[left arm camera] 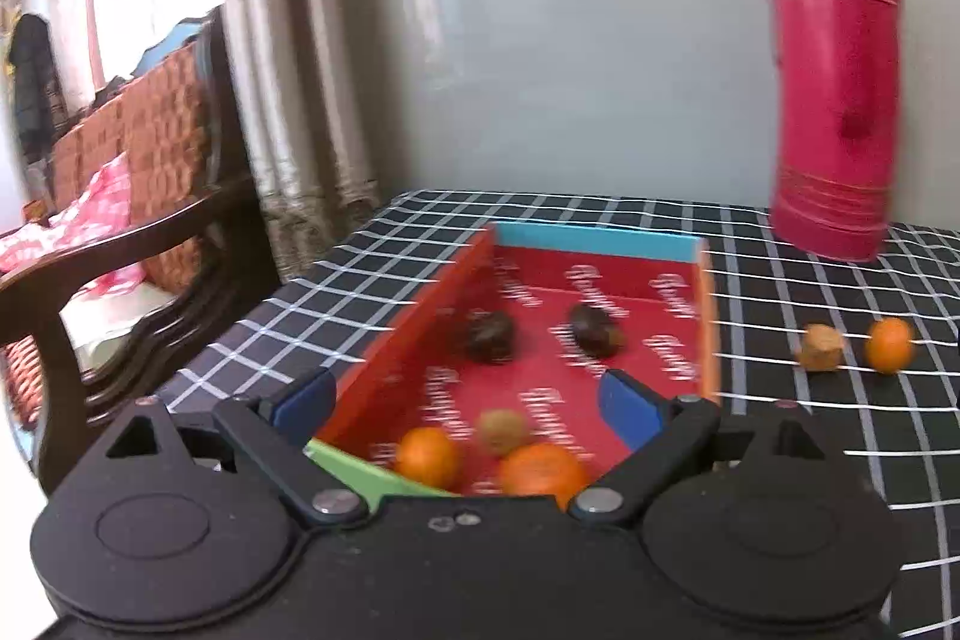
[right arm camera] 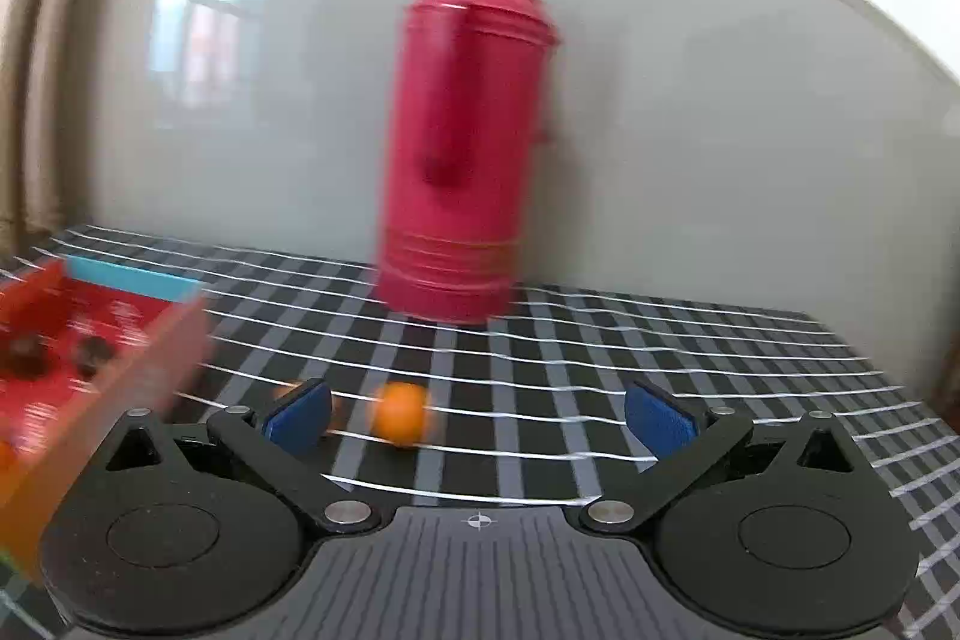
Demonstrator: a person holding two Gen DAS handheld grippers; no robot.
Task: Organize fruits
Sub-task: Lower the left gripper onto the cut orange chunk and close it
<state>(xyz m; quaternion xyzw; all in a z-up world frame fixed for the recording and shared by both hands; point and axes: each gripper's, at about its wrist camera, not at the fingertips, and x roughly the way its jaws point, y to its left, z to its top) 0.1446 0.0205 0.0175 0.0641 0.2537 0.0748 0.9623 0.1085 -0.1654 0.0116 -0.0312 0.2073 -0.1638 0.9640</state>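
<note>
Two oranges (left arm camera: 429, 457), a tan fruit (left arm camera: 503, 430) and two dark fruits (left arm camera: 489, 337) lie in the red box (left arm camera: 708, 316); another orange (left arm camera: 889, 345) sits outside.

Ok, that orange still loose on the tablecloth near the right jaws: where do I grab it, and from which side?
Grip the orange across its widest middle. It is round, so any pair of opposite sides would probably do. Come from the near side: the right gripper already faces it with jaws open and empty. Shift slightly left to centre it, minding the tan fruit beside it and the box wall.

wall (left arm camera: 600, 40): grey | curtain (left arm camera: 288, 70): beige | bench (left arm camera: 138, 196): wooden, cushioned
</note>
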